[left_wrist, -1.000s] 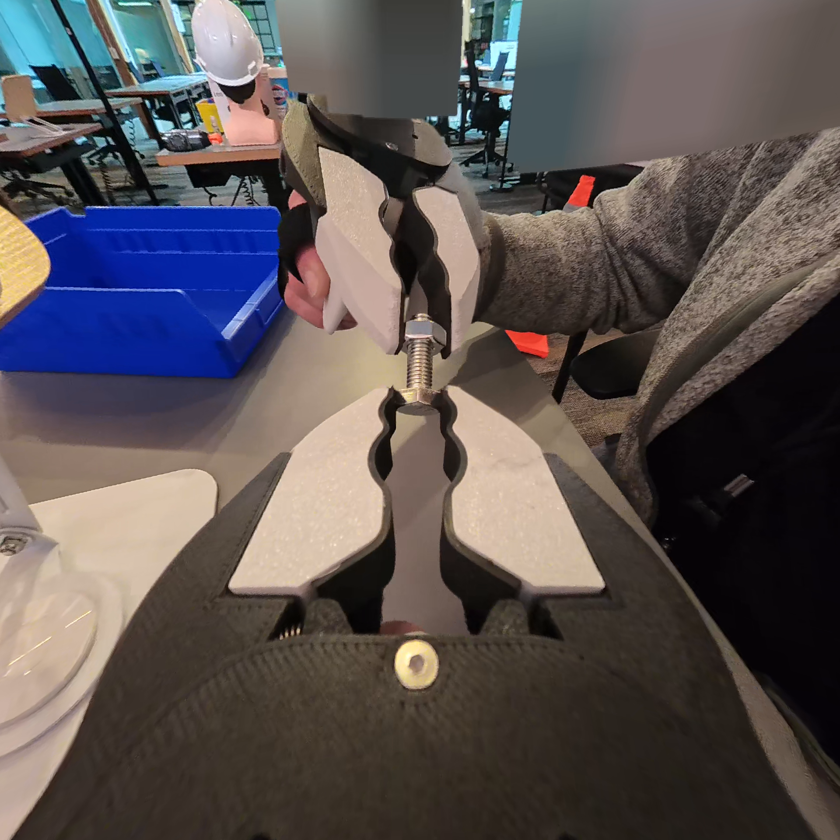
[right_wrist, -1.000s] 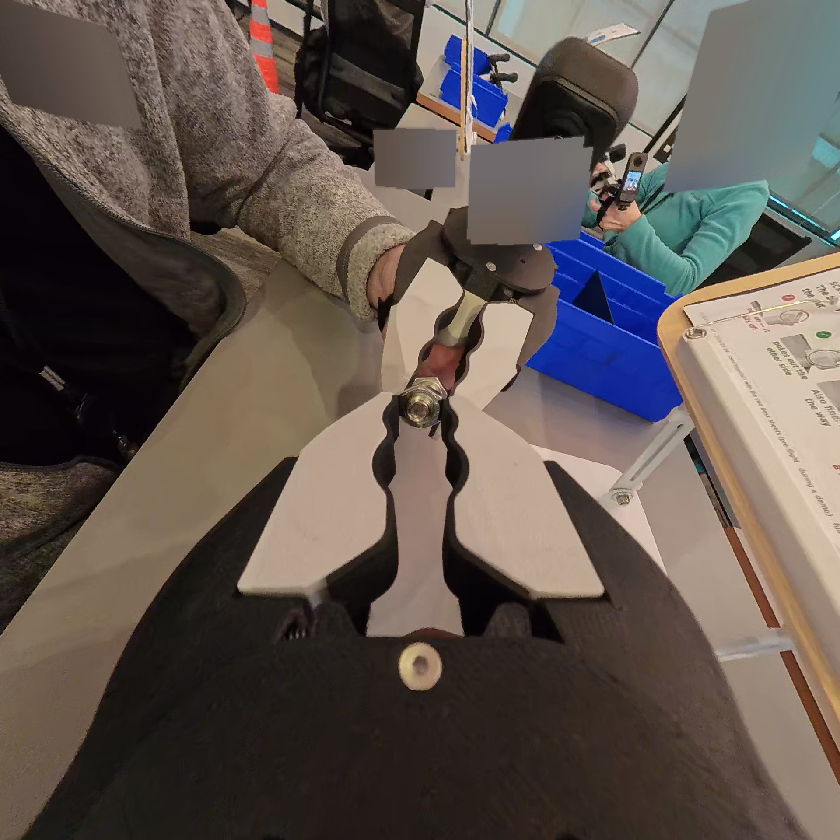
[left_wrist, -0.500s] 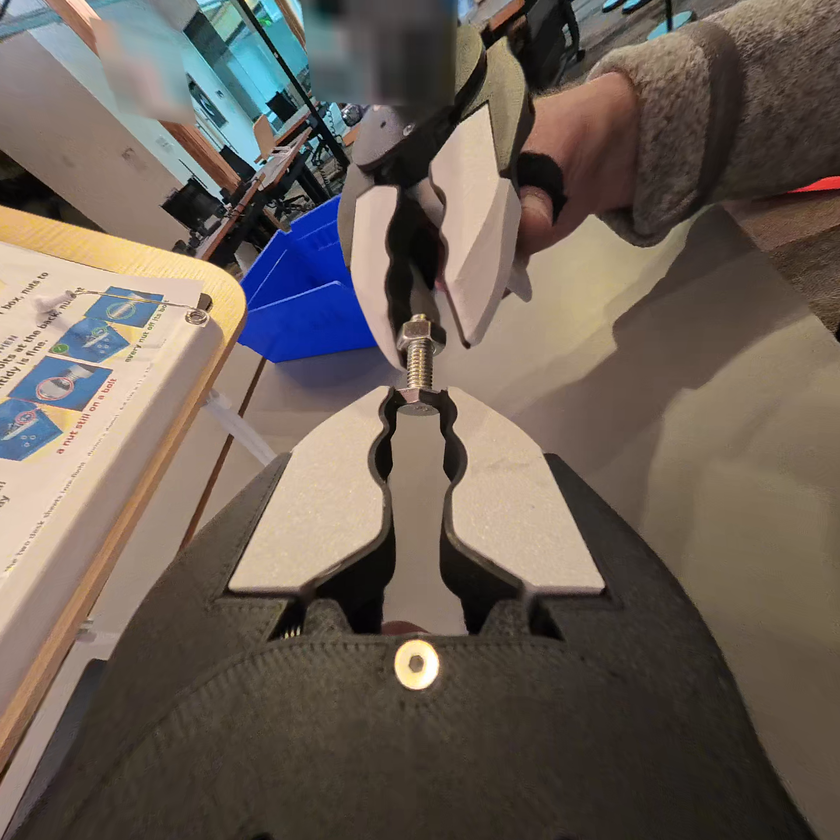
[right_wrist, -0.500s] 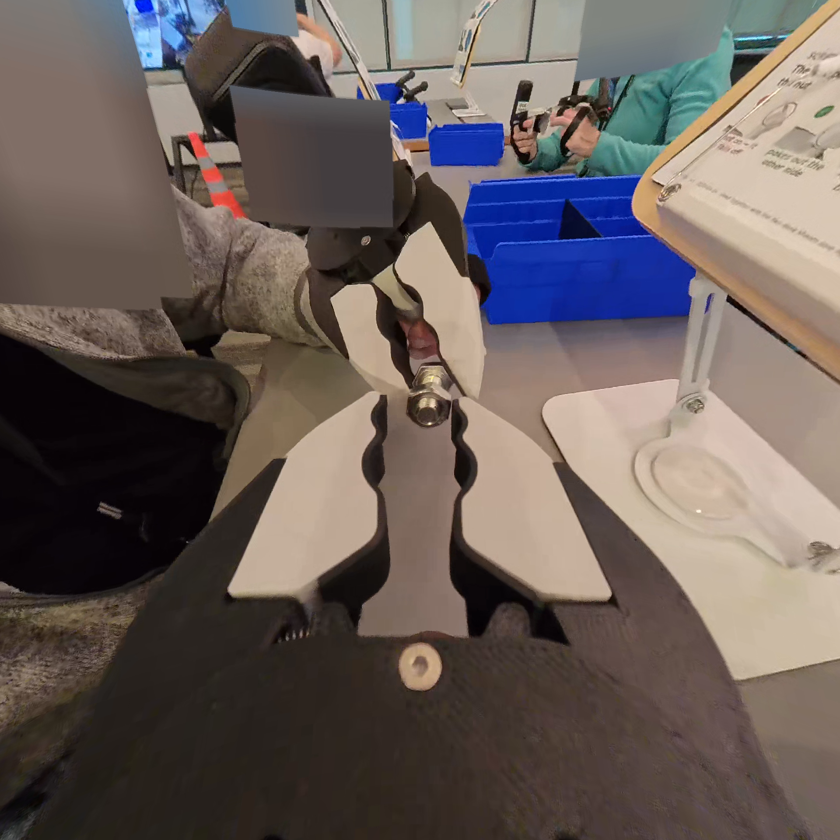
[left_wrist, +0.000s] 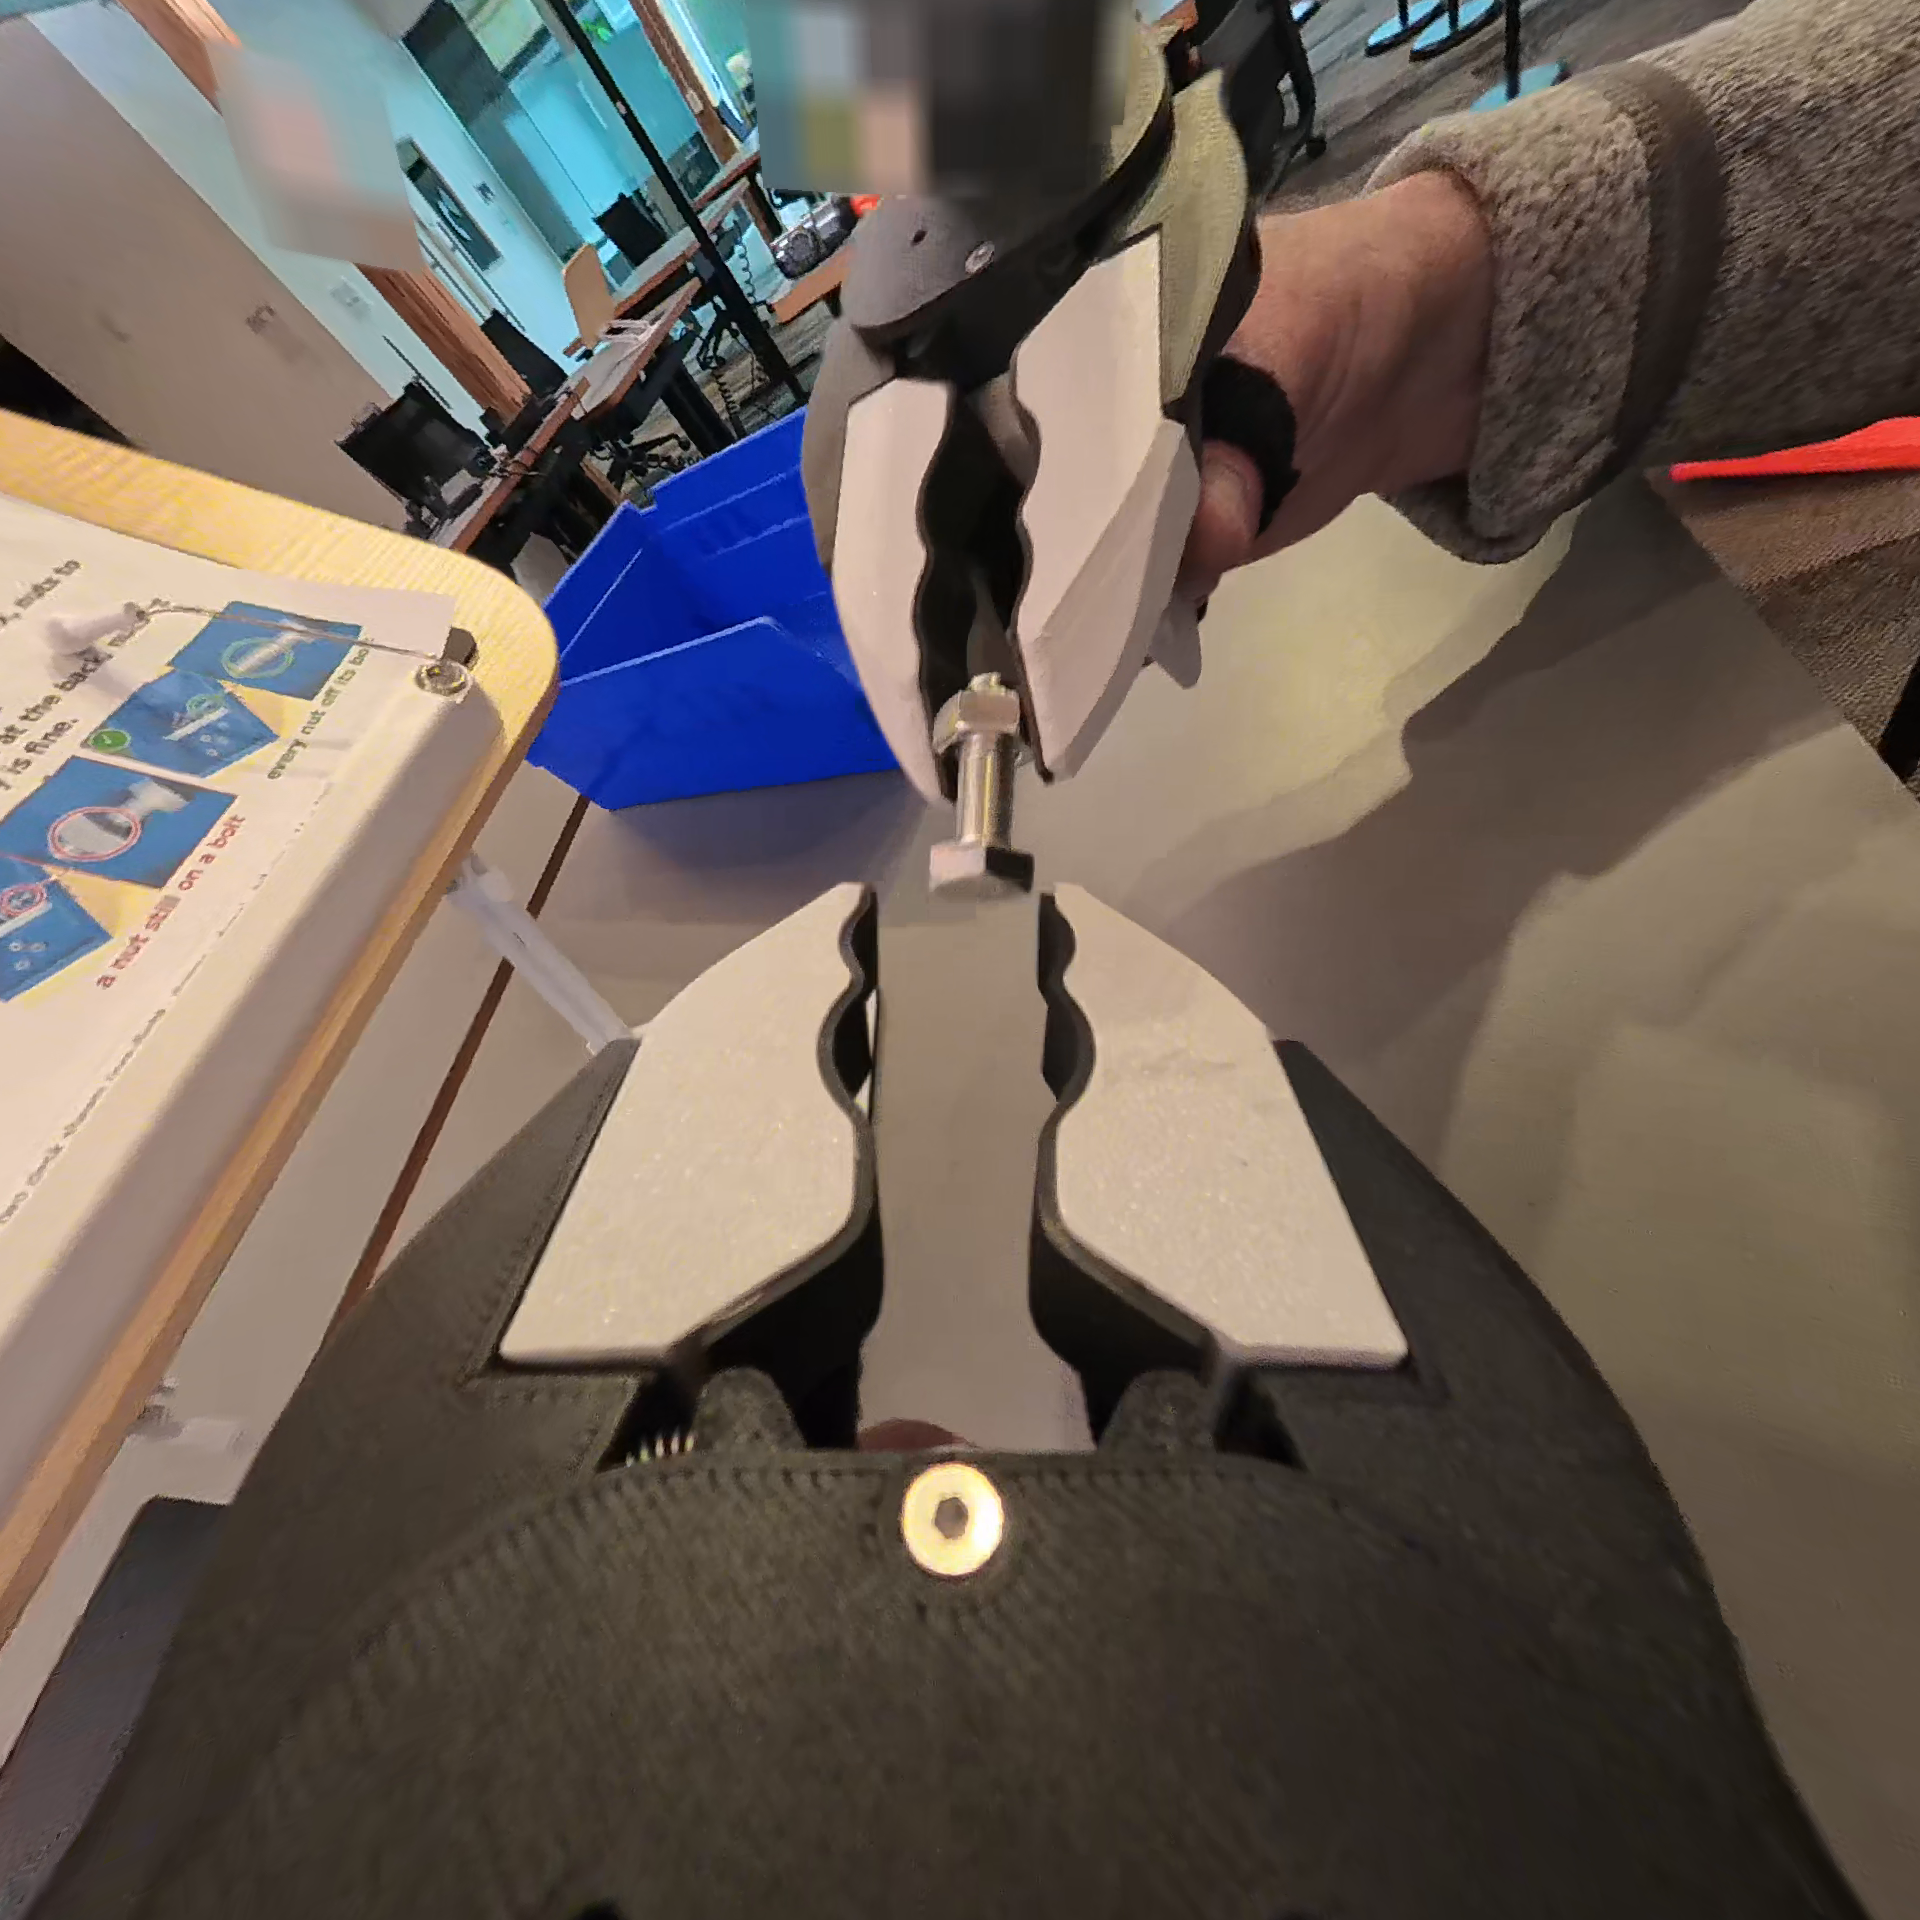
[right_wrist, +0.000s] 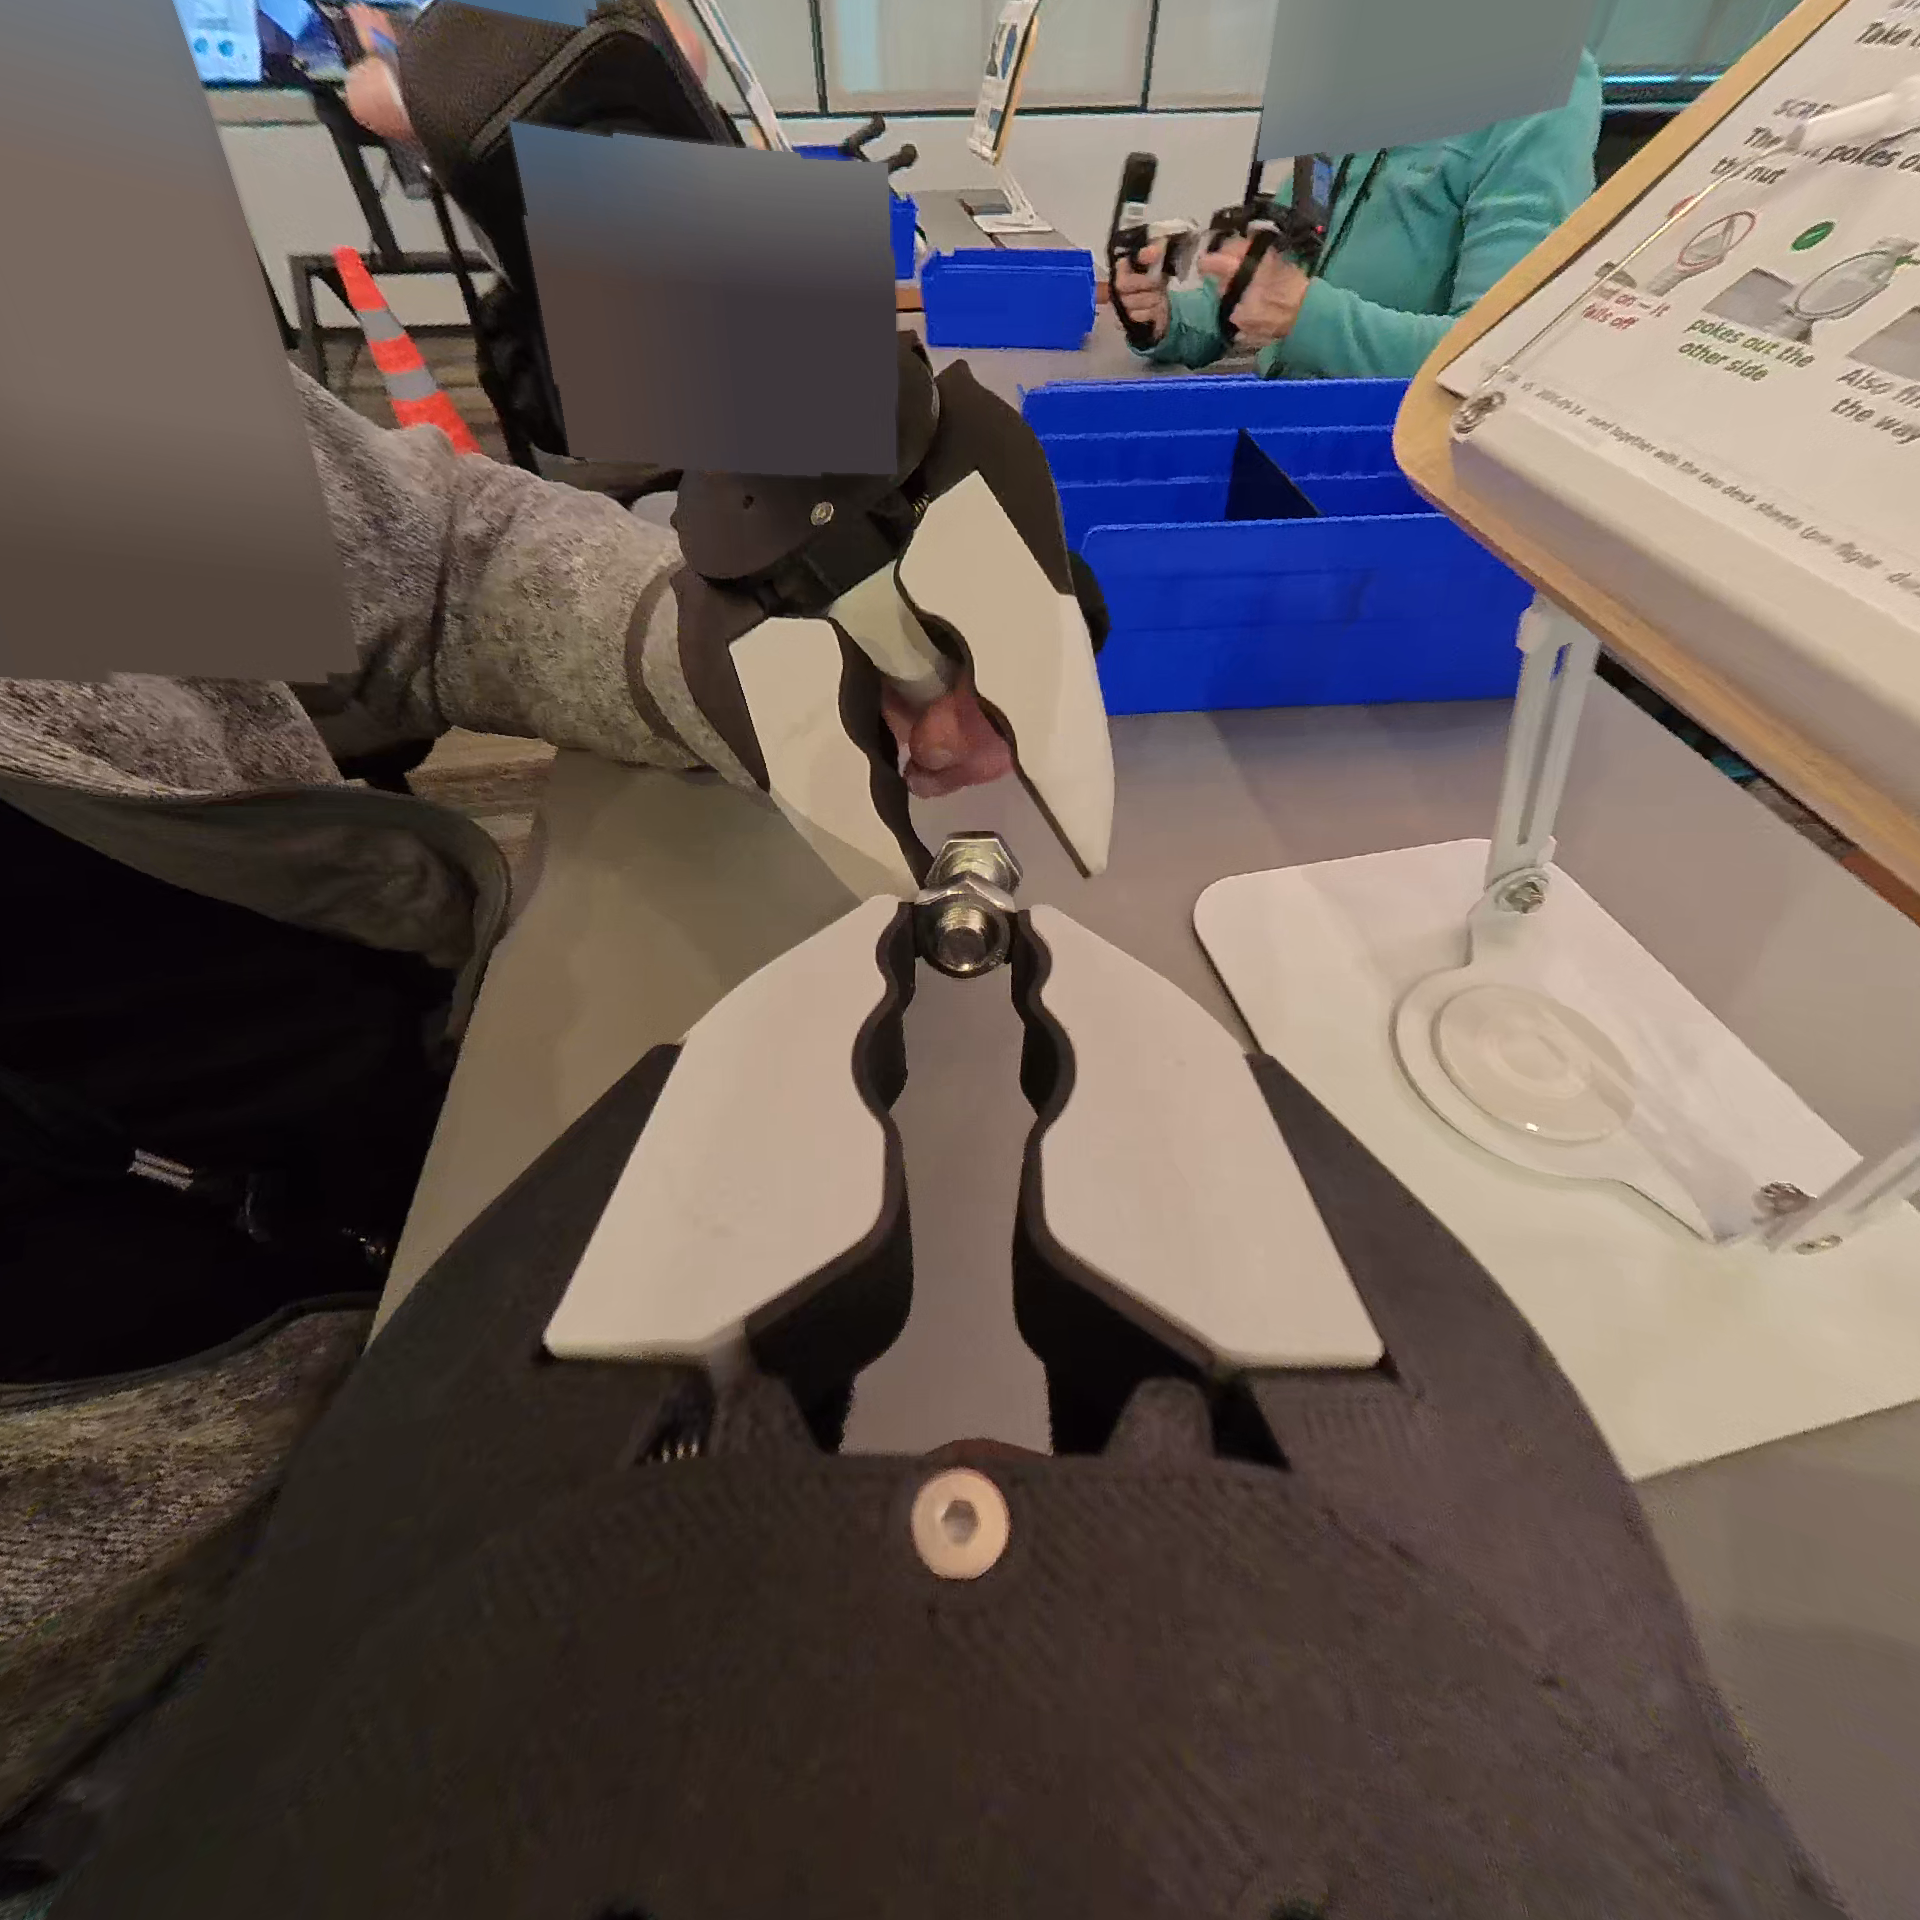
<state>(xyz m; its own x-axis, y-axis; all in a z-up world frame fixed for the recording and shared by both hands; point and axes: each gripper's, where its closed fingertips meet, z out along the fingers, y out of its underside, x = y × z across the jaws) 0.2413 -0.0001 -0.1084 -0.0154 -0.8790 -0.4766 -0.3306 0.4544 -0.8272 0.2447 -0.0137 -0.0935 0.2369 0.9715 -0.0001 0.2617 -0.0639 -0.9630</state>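
Gripping a silver bolt (right_wrist: 961, 940) by the nut (right_wrist: 964, 896) threaded near its end, the right gripper (right_wrist: 961, 914) is seen with both fingertips pressed against the nut's flanks, the threaded end pointing back between its fingers. In the left wrist view the same bolt (left_wrist: 985, 800) is seen hanging from that gripper's tips, its hexagonal head lowest and just beyond the tips of the left gripper (left_wrist: 956, 899). The left gripper's fingers (left_wrist: 748, 1101) are spread apart, and the bolt head is seen slightly ahead of them with a gap on either side, so nothing is clamped there. Both grippers are held above a grey worktop (left_wrist: 1558, 1039) by a person in a grey fleece sleeve (left_wrist: 1662, 260). A blue bin (right_wrist: 1299, 582) with a dark divider stands on the far side of the worktop. To the right in the right wrist view, a white stand base (right_wrist: 1351, 987) carries a tilted board with a printed instruction sheet (right_wrist: 1714, 364). Farther off, an orange cone (right_wrist: 390, 343) and another person in a teal top (right_wrist: 1434, 260) are visible.
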